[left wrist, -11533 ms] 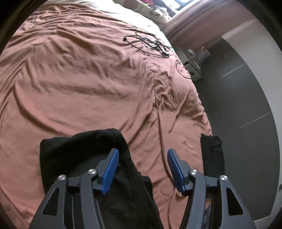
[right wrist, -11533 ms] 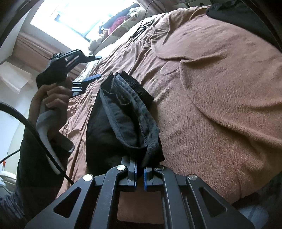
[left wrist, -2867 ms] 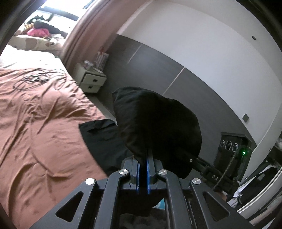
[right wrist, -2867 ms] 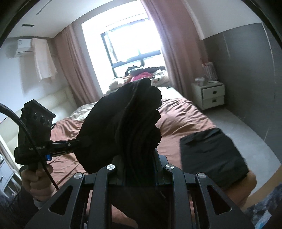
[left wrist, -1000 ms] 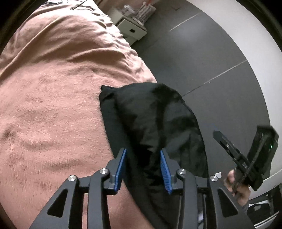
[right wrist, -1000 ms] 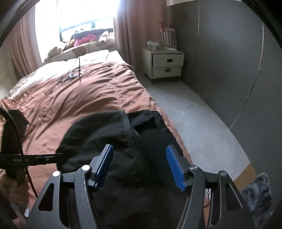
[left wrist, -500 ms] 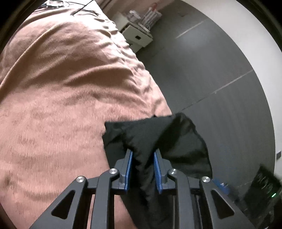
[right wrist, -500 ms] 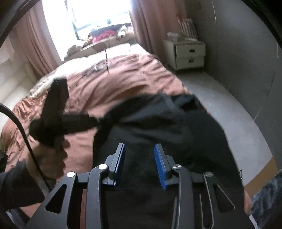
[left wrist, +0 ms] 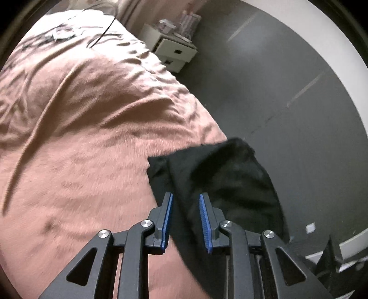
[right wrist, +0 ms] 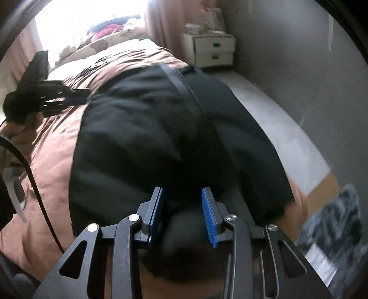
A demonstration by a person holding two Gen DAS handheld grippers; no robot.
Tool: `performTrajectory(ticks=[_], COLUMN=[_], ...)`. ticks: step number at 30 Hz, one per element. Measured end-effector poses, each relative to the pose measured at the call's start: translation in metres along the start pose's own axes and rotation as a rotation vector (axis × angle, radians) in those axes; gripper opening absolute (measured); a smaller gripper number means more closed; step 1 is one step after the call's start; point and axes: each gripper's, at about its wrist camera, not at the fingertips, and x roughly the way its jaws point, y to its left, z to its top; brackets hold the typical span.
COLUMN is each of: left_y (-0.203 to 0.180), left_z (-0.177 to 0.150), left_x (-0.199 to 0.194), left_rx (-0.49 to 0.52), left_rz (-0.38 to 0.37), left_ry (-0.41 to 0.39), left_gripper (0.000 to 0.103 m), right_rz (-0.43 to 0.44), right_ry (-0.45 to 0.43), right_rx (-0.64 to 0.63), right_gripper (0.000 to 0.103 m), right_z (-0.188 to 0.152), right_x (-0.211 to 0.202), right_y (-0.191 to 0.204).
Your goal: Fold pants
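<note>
Brown bedspread: black pants folded, bunched; fabric pinched by left gripper and right gripper, jaws just narrowed.

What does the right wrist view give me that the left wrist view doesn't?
Only the right wrist view shows the left gripper from outside, at the far left edge of the black pants, along with the hand holding it, the bright window, and the near folded edge of the pants between the right gripper jaws. Only the left wrist view shows a corner of the pants between the left gripper's own jaws. Both show the pants lying on the brown bedspread and the white nightstand.
</note>
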Motion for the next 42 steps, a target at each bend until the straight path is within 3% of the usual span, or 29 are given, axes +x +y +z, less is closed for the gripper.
performTrajectory(ticks=[10,11,12,14,15,16,19,20,22,24,42], left_y=[-0.046,-0.05,-0.055,-0.063,-0.068,-0.071,-0.085,-0.089,-0.097,-0.103,-0.109], left_z=[-0.037,-0.04,-0.043,-0.046,-0.05,-0.051,-0.059,-0.063,-0.069,-0.077,-0.137], left_x=[-0.056,-0.063,-0.071,-0.084,-0.093,-0.099,-0.122,-0.13,-0.142,-0.157,-0.27], left_rx=[0.152,0.167,0.183,0.199,0.212,0.225,0.271,0.284,0.308,0.327,0.393], left_rz=[0.107,0.115,0.123,0.138,0.144,0.153,0.185,0.189,0.189,0.193,0.199], left_ry=[0.018,0.013,0.006,-0.003,-0.018,-0.031,-0.061,-0.067,-0.074,-0.09,-0.21], left_gripper=[0.026,0.027,0.031,0.065,0.071,0.08,0.096,0.096,0.098,0.103,0.103], right_rz=[0.005,0.004,-0.001,-0.001,0.0,-0.002,-0.014,-0.018,-0.033,-0.052,-0.096], right_ry=[-0.021,-0.023,-0.027,-0.04,-0.052,-0.067,-0.095,-0.102,-0.124,-0.153,-0.219], right_rx=[0.088,0.087,0.09,0.099,0.102,0.103,0.109,0.107,0.104,0.106,0.098], right_gripper=[0.032,0.034,0.041,0.063,0.075,0.08,0.084,0.087,0.103,0.103,0.103], right_z=[-0.02,-0.019,-0.018,-0.026,-0.024,-0.027,-0.04,-0.041,-0.047,-0.052,-0.084], right_x=[-0.053,-0.053,-0.06,-0.069,-0.071,-0.073,-0.083,-0.084,-0.094,-0.108,-0.191], right_y=[-0.041,-0.029,-0.031,-0.021,-0.013,-0.006,0.012,0.019,0.026,0.034,0.104])
